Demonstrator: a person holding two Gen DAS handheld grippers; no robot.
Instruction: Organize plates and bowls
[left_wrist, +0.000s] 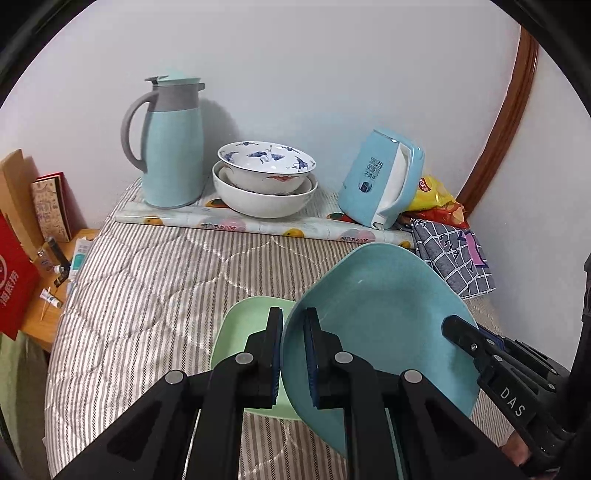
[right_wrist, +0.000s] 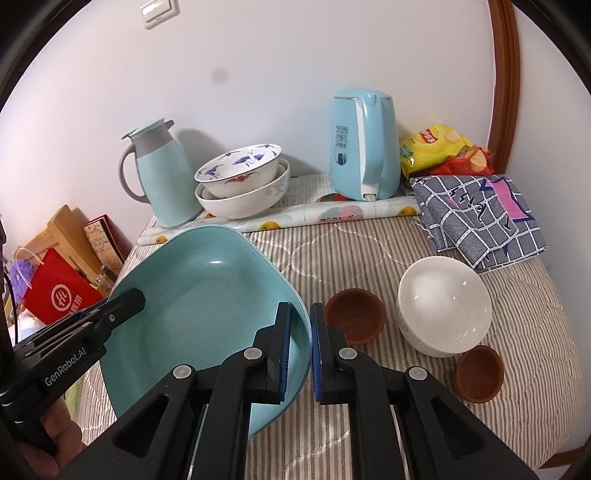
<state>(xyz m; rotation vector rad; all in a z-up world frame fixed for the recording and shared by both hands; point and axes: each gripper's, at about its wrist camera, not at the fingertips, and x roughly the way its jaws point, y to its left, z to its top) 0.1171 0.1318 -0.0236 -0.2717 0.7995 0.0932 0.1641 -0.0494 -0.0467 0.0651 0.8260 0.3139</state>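
Your left hand-held gripper (left_wrist: 292, 314) pinches the left rim of the blue plate (left_wrist: 388, 321), and your right hand-held gripper (right_wrist: 300, 310) pinches its right rim, so you hold the plate tilted between both, raised above the striped bed cover (left_wrist: 155, 280). A green plate (left_wrist: 240, 325) lies on the bed just under its left edge. To the right sit a white bowl (right_wrist: 443, 306) and two small brown bowls (right_wrist: 354, 319), apart from the plate. At the back, two stacked bowls (left_wrist: 264, 181) stand between a blue jug (left_wrist: 170, 147) and a blue kettle (right_wrist: 364, 147).
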